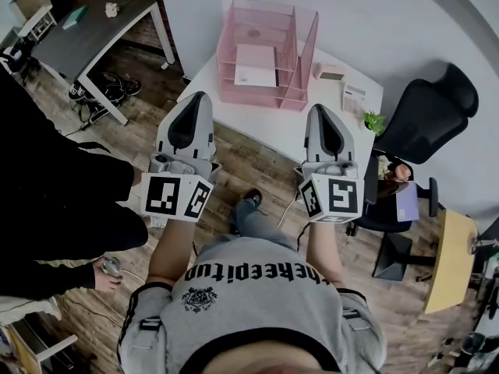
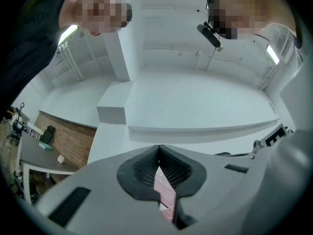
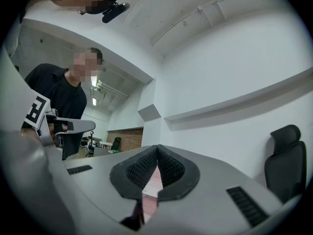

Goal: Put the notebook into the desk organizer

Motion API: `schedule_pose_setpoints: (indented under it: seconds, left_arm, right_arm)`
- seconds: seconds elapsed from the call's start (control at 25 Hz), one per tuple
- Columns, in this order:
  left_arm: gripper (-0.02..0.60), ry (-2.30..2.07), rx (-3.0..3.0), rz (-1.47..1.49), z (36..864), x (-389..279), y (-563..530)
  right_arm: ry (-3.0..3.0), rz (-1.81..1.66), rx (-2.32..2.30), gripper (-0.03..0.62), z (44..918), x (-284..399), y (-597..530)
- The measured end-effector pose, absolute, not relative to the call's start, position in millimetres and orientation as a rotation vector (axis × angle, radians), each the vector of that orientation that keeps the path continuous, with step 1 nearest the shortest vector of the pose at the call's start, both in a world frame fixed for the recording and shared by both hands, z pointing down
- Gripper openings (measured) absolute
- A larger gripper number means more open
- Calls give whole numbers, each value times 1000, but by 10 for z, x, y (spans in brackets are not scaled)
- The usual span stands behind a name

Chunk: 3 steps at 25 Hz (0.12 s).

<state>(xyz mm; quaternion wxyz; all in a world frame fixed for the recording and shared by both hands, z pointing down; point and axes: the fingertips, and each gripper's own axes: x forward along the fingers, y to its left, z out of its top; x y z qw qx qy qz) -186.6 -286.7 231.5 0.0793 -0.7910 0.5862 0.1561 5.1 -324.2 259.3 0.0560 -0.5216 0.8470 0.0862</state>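
Grey-padded, the left gripper (image 2: 158,153) and the right gripper (image 3: 156,153) were both closed tip to tip, gripping nothing, short of the pink desk organizer (image 1: 302,49).

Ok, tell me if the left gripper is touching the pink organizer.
Apart. Head view: the left gripper ends short of the pink organizer, white table showing between them.

The white table (image 1: 265,127) has a bare strip along its near edge, open to approach from 6 o'clock. The pink organizer (image 1: 304,53) stands at 12 o'clock, with wire walls closing its sides and its front open. At 1 o'clock a small box (image 1: 330,72), a white pack (image 1: 353,98) and a plant (image 1: 375,121) take up the corner. A black chair (image 1: 425,119) crowds 2 o'clock. A person in black (image 1: 54,185) stands at 9.
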Motion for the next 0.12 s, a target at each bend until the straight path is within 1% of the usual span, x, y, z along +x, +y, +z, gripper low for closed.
schedule_pose_setpoints:
  seconds: [0.12]
  left_arm:
    - [5,1757,-2366,472,2305,-1857,-2867]
  right_arm:
    - [2570,260,-1575,2,2581,59,-3244]
